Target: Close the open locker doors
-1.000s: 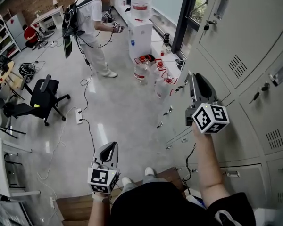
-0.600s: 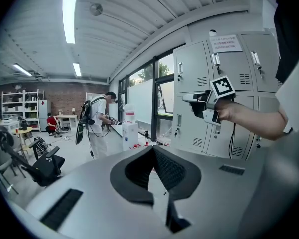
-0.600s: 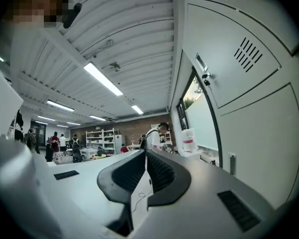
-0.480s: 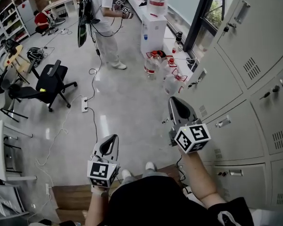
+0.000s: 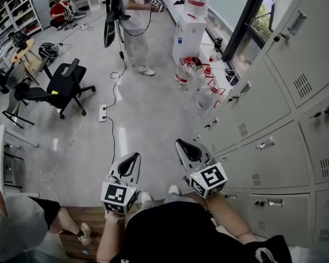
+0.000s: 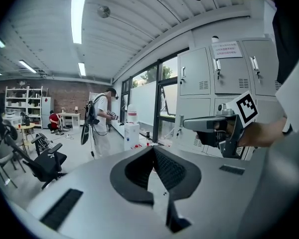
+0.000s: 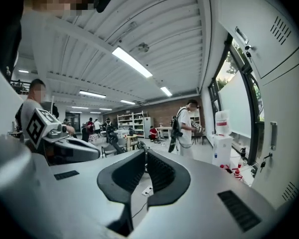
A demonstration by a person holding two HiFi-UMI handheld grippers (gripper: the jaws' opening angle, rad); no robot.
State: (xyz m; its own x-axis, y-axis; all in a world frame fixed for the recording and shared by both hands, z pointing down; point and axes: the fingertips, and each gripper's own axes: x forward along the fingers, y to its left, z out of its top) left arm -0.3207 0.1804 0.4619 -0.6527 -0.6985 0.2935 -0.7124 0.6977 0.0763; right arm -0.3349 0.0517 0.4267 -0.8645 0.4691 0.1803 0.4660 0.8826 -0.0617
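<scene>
The grey lockers fill the right side of the head view; every door that shows there lies flush, with keys and handles along the edges. My right gripper is held low in front of my body, left of the lockers and apart from them, shut with nothing in it. My left gripper hangs beside it, also shut and empty. In the right gripper view the jaws meet, with a locker door at the right. In the left gripper view the jaws meet too, and the lockers stand behind the right gripper.
A water dispenser and several water jugs stand at the far end of the lockers. A standing person, an office chair and a floor power strip lie ahead. Another person sits at lower left.
My right gripper has come down and left, away from the locker doors toward my body, and its jaws have closed. The left gripper has barely moved. The head view has swung.
</scene>
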